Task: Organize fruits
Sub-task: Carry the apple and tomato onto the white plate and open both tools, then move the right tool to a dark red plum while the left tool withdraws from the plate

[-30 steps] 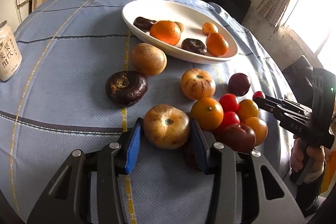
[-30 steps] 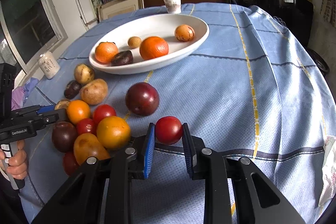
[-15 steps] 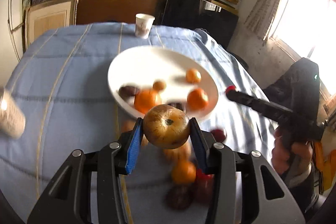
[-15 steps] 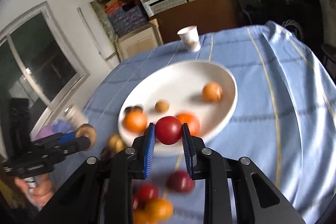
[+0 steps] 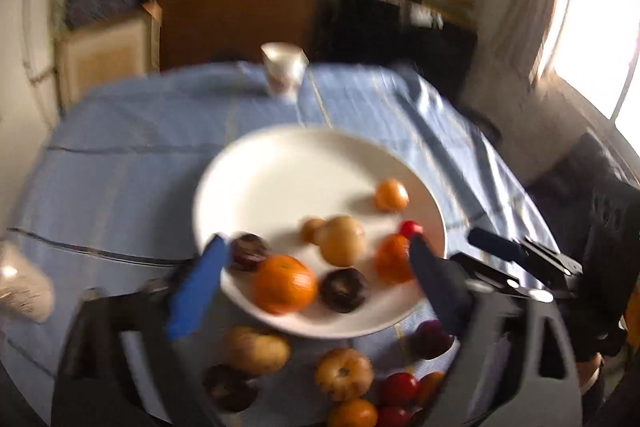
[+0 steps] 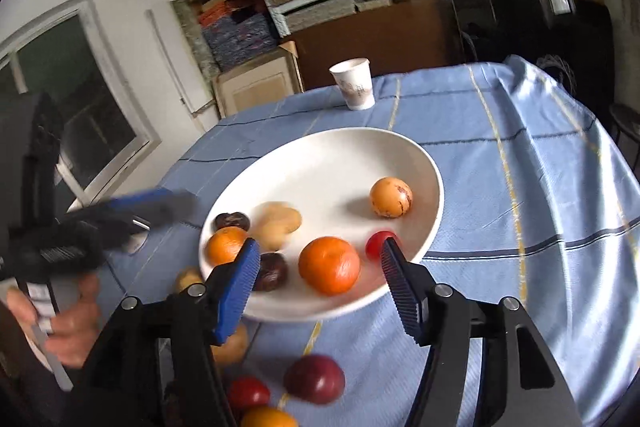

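Both tongs gaping, jaws just sprung apart, nothing between them: left tongs [image 5: 316, 279] and right tongs [image 6: 316, 283] poised over the white plate [image 6: 320, 155]. Just released there, a tan round fruit [image 5: 342, 241] and a small red tomato [image 6: 378, 243]. Still loose on the blue cloth surface [image 6: 520, 227], a dark plum [image 6: 314, 379]: smooth, light, likely soft-skinned and prone to roll. Best pinched gently across the widest middle.

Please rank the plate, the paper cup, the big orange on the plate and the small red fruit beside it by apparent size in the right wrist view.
1. Plate, by far the largest.
2. Orange.
3. Paper cup; it stands farther back, so its true size against the orange is unsure.
4. Red fruit, the smallest.
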